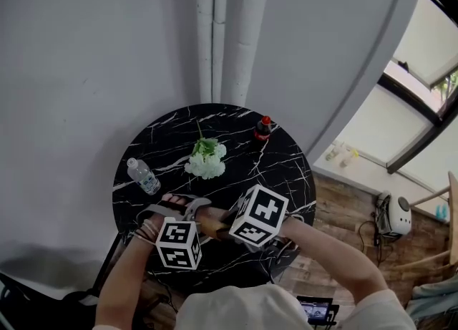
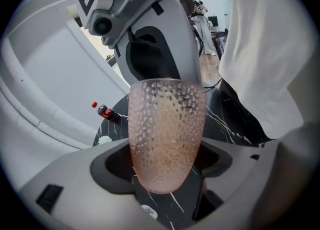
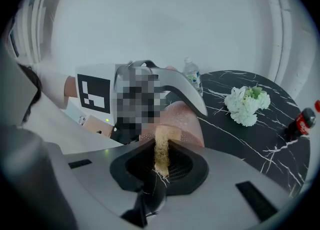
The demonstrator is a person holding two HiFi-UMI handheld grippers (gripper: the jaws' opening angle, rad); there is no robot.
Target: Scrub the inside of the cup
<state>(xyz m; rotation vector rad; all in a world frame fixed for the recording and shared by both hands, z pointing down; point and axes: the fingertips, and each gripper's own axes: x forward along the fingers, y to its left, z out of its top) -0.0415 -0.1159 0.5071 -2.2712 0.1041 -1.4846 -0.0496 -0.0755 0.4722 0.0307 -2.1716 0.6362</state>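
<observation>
The left gripper [image 2: 166, 186] is closed on a pink dimpled glass cup [image 2: 167, 129] and holds it at its lower part, above a round black marble table [image 1: 286, 171]. The right gripper [image 3: 161, 171] has its jaws narrow, pinching a tan fibrous scrubber [image 3: 161, 149]. The far end of the scrubber goes into the cup. Farther on the table are a white flower bunch [image 1: 206, 160], a clear water bottle [image 1: 144, 176] and a small cola bottle [image 1: 263, 128].
</observation>
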